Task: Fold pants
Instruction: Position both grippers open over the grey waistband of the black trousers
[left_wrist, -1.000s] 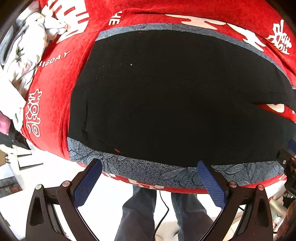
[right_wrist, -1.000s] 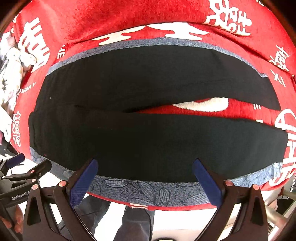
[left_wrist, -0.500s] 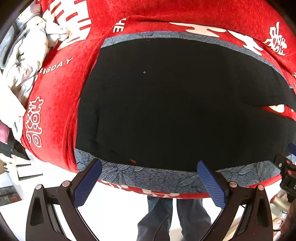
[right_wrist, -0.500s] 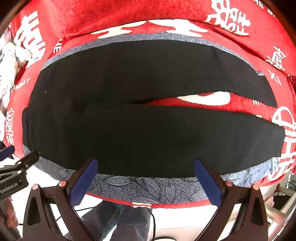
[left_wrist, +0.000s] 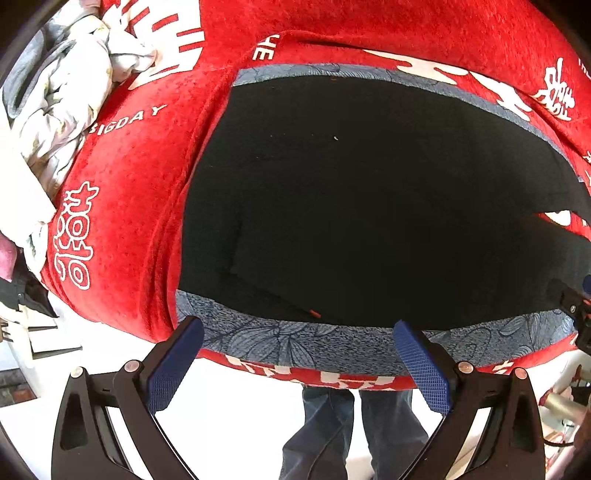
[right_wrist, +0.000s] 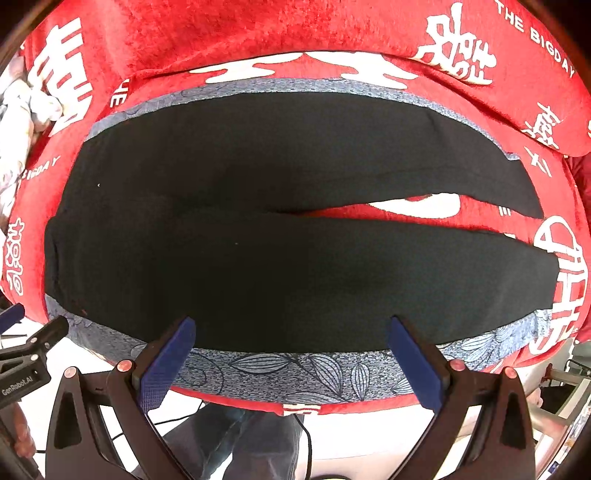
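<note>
Black pants (left_wrist: 369, 221) lie flat on a grey leaf-print mat (left_wrist: 295, 347) over a red cloth (left_wrist: 129, 203) with white characters. In the right wrist view the pants (right_wrist: 295, 277) have the waist at the left, and the two legs run right with a red gap between them. My left gripper (left_wrist: 297, 328) hovers open over the mat's near edge by the waist end, holding nothing. My right gripper (right_wrist: 291, 325) is open too, over the near edge beside the nearer leg. Each gripper also shows in the other's view: the right gripper (left_wrist: 576, 314) and the left gripper (right_wrist: 29, 354).
A heap of crumpled pale floral fabric (left_wrist: 55, 110) lies at the far left on the red cloth. A person's legs in jeans (left_wrist: 351, 435) stand just below the near table edge. A metal frame (right_wrist: 565, 376) is at the right.
The left gripper has drifted left, so the pants sit further right in its view. The right gripper's view has barely shifted. Both grippers stayed open and the pants have not moved.
</note>
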